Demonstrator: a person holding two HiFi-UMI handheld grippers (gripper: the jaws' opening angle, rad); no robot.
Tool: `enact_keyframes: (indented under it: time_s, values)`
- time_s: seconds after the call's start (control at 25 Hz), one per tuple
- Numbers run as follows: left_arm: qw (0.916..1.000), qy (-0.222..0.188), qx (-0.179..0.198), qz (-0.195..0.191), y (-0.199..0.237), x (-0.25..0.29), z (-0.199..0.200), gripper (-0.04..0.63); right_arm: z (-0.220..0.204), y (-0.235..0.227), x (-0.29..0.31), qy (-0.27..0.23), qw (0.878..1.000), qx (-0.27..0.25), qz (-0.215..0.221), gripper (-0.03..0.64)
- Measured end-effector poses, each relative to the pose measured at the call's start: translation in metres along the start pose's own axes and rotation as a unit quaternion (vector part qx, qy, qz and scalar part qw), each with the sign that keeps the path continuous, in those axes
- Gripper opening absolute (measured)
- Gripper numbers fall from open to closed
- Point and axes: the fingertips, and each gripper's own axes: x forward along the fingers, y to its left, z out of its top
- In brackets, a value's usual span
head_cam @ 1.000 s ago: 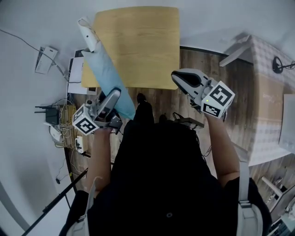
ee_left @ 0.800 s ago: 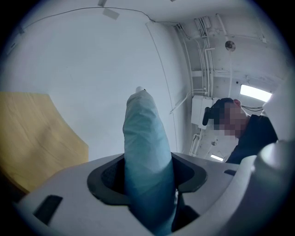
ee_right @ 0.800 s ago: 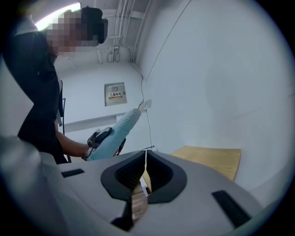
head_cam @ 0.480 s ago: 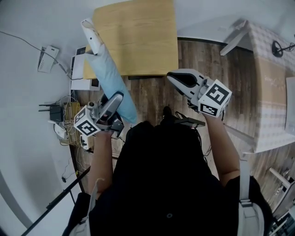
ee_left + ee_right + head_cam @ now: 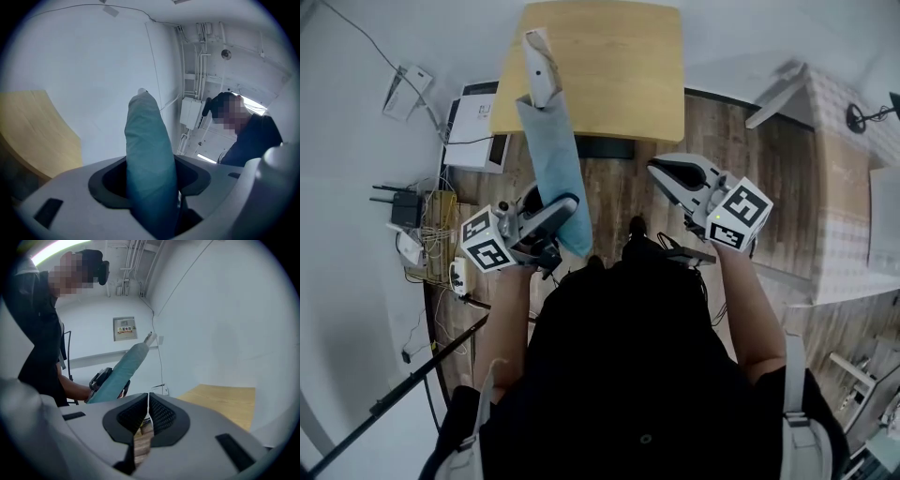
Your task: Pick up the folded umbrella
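Left gripper view: umbrella (image 5: 147,150), base seemingly buried inside left claw (image 5: 150,182).

Bright even indoor light, strong fisheye warping, dark vignetted corners

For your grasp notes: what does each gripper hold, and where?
Left gripper grips the umbrella near the end opposite its white tip. Right gripper: nothing, jaws shut.
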Motion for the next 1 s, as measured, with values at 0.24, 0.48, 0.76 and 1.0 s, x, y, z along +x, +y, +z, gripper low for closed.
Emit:
enact_keyframes:
  time_s: [0.24,0.48,0.76,1.0]
  values:
    - [1.0000,0.007,0.005,-0.005,-0.032,-0.061,-0.012,0.273,-0.007,0.065,0.024,0.009,1.000,-0.008,0.002,0.020]
    - [0.9998,0.008,0.001,-0.018,-0.052,-0.094,-0.024,0.273,-0.022,0.109,0.020,0.022,1.000,-0.008,-0.010,0.020]
    - [0.9997,0.008,-0.003,-0.022,-0.070,-0.109,-0.036,0.275,-0.034,0.133,0.003,0.030,0.999,-0.006,-0.016,0.020]
    - [0.9998,0.002,-0.007,-0.021,-0.087,-0.105,-0.043,0.276,-0.028,0.134,-0.014,0.014,1.000,-0.011,-0.011,0.020]
